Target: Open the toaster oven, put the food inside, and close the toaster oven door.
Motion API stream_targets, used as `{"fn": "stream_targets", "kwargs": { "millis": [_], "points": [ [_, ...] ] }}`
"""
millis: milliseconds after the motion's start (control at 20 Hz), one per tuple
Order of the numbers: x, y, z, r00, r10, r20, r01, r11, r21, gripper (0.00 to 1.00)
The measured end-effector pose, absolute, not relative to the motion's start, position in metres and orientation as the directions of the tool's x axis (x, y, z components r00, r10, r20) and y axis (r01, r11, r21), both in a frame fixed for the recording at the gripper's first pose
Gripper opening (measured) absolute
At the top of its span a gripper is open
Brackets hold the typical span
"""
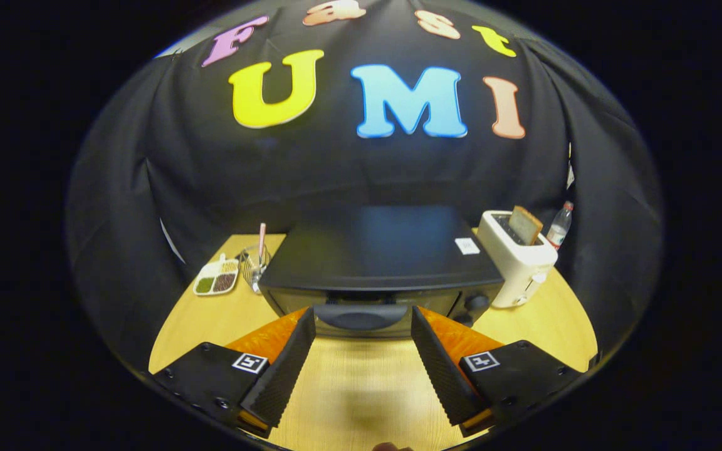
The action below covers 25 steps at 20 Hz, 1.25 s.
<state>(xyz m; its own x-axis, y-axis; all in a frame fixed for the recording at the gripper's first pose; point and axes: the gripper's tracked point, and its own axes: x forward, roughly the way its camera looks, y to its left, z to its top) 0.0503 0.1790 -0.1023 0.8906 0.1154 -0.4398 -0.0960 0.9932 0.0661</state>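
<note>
A black toaster oven [376, 257] stands on the wooden table [361, 382], its door shut, with a dark handle [361, 316] across the top of the door and a knob [476, 302] at its right. My gripper [363, 319] is open, its two fingertips level with the handle, one at each end of it, with nothing pressed between them. I cannot tell whether the tips touch the handle. The door glass below the handle is mostly hidden behind the fingers. No food lies between the fingers.
A white pop-up toaster [517, 260] with a slice of bread [526, 225] in it stands right of the oven, a plastic bottle [559, 225] behind it. To the oven's left are a clear glass with a pink stick [256, 263] and a divided white dish [215, 279].
</note>
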Motion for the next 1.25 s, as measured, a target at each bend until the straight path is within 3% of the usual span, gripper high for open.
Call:
{"fn": "stream_targets", "kwargs": {
  "millis": [450, 950, 1250],
  "points": [
    [-0.012, 0.101, 0.001, 0.997, 0.015, -0.076, -0.013, 0.999, 0.032, 0.97],
    [-0.075, 0.055, -0.01, 0.992, -0.066, -0.107, 0.069, 0.997, 0.023, 0.97],
    [-0.066, 0.055, -0.012, 0.991, -0.063, -0.121, 0.067, 0.997, 0.03, 0.97]
  ]
}}
